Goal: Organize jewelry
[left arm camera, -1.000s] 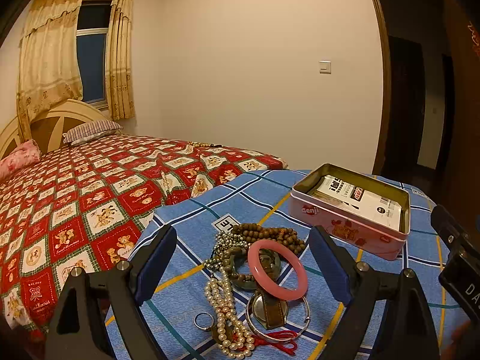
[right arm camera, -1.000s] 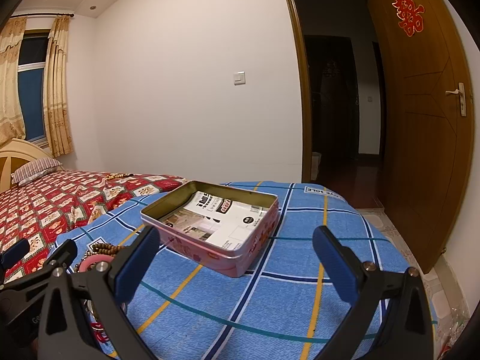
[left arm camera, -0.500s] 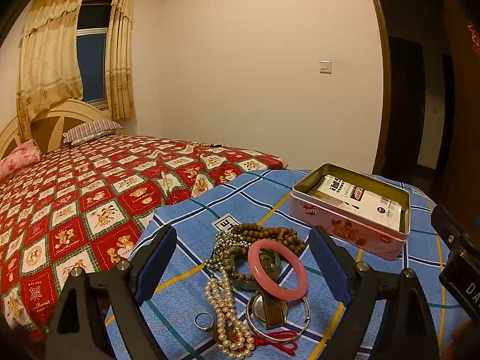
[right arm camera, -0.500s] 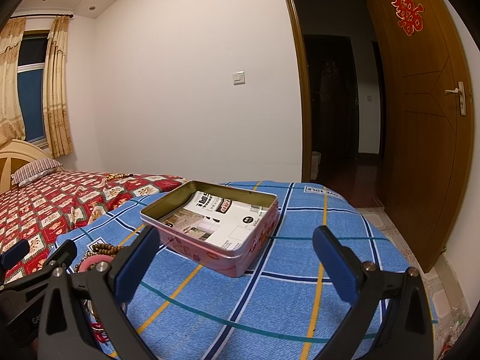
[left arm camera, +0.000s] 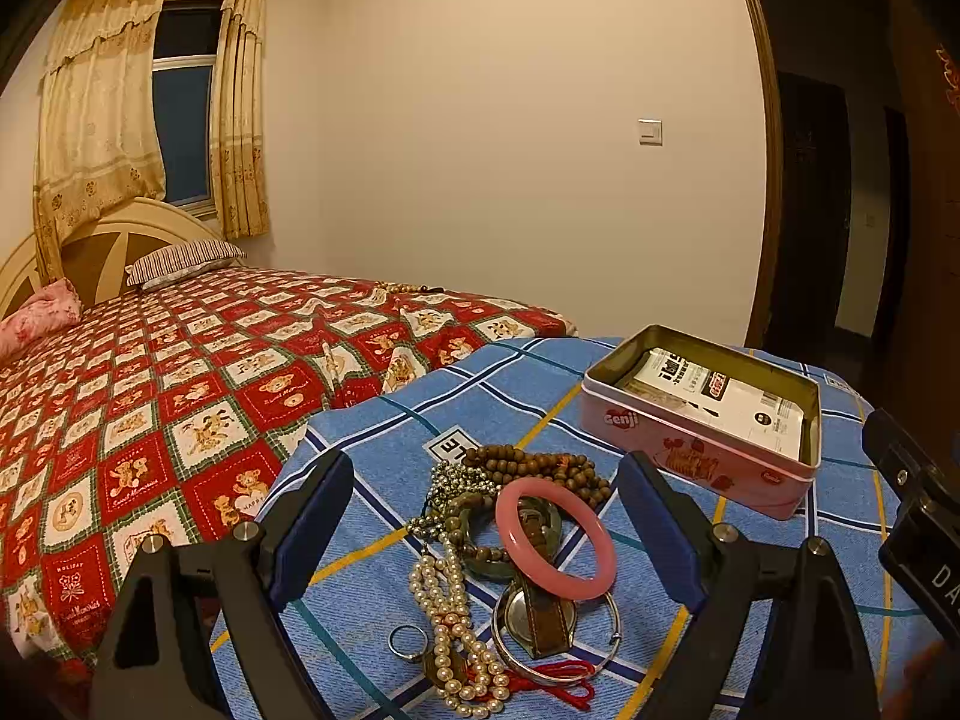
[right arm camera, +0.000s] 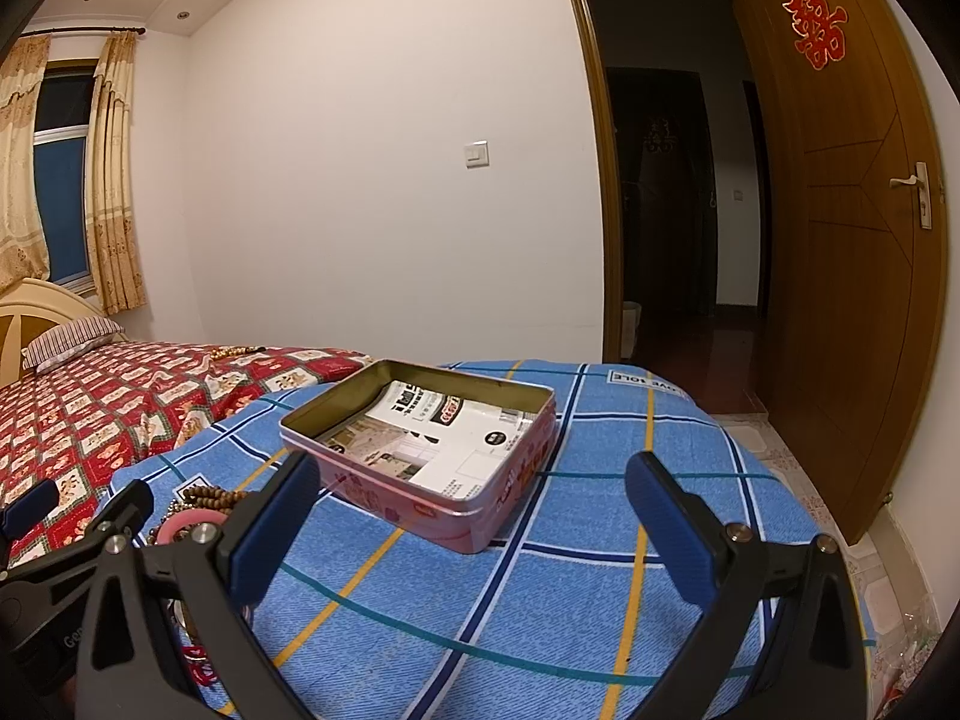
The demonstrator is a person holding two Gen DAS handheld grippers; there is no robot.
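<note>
To your left lies a bed under a red patchwork quilt [left arm camera: 180, 396], with a striped pillow [left arm camera: 180, 258] and a pink pillow [left arm camera: 36, 315] at its cream headboard [left arm camera: 108, 234], below a window hung with yellow curtains [left arm camera: 96, 120]. Ahead of you, a white light switch [right arm camera: 476, 155] sits on the bare wall. On your right, a brown wooden door [right arm camera: 852, 276] stands open, bearing a red paper ornament [right arm camera: 816, 21] and a metal handle [right arm camera: 915, 192].
</note>
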